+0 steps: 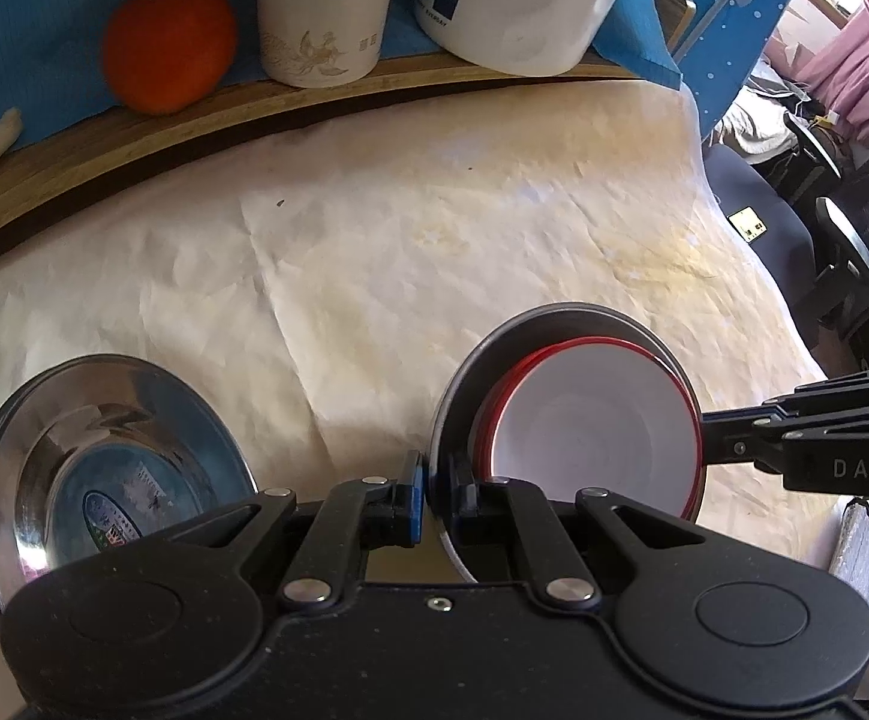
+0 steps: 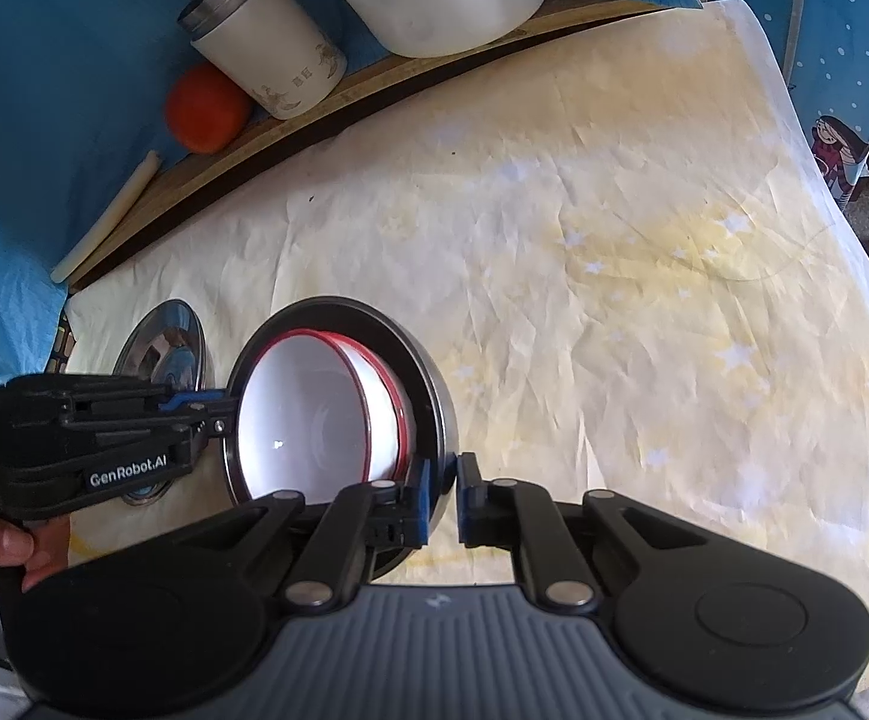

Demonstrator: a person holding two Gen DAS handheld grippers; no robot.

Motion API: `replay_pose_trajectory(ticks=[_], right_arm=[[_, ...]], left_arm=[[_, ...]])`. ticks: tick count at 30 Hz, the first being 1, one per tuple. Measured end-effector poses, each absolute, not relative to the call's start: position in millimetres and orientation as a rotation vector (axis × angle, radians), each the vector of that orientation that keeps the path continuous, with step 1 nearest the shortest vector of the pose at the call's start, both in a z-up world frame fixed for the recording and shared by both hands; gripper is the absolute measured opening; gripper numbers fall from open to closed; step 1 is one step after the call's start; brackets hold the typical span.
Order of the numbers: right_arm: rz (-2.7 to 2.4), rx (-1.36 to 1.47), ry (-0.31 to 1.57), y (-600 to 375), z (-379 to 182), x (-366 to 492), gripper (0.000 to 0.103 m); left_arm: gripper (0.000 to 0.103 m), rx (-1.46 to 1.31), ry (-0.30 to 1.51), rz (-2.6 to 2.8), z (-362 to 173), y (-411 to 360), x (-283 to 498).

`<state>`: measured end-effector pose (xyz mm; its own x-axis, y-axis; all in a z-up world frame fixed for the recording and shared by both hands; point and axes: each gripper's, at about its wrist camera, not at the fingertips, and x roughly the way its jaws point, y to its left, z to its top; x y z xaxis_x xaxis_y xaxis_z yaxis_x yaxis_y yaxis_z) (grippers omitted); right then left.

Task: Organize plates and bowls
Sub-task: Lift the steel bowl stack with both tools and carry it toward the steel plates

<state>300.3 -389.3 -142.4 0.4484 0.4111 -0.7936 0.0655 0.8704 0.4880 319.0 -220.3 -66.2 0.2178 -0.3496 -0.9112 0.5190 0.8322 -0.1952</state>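
Note:
A steel bowl (image 1: 560,321) holds nested white bowls with red rims (image 1: 596,420). My left gripper (image 1: 437,495) is shut on the steel bowl's near rim. My right gripper (image 2: 443,495) is shut on the opposite rim of the steel bowl (image 2: 434,402), with the white bowls (image 2: 314,420) inside it. Each gripper shows in the other's view: the right one (image 1: 704,435) and the left one (image 2: 227,414). A steel plate (image 1: 110,456) with a printed label lies on the table at the left; it also shows in the right wrist view (image 2: 164,336).
Crumpled white paper (image 1: 404,240) covers the table. On a wooden ledge (image 1: 134,144) at the back stand an orange (image 1: 170,45), a white tumbler (image 1: 323,6) and a white container (image 1: 524,0). A dark chair (image 1: 854,252) stands off the table's right edge.

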Motion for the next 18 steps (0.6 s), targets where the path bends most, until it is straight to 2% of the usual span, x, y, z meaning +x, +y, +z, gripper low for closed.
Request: replay_pose_trajectory(ticks=[18], right_arm=[[0.213, 0.462, 1.107, -379, -141, 318, 0.009]], left_arm=[[0.007, 0.123, 1.232, -0.561, -69, -212, 323]])
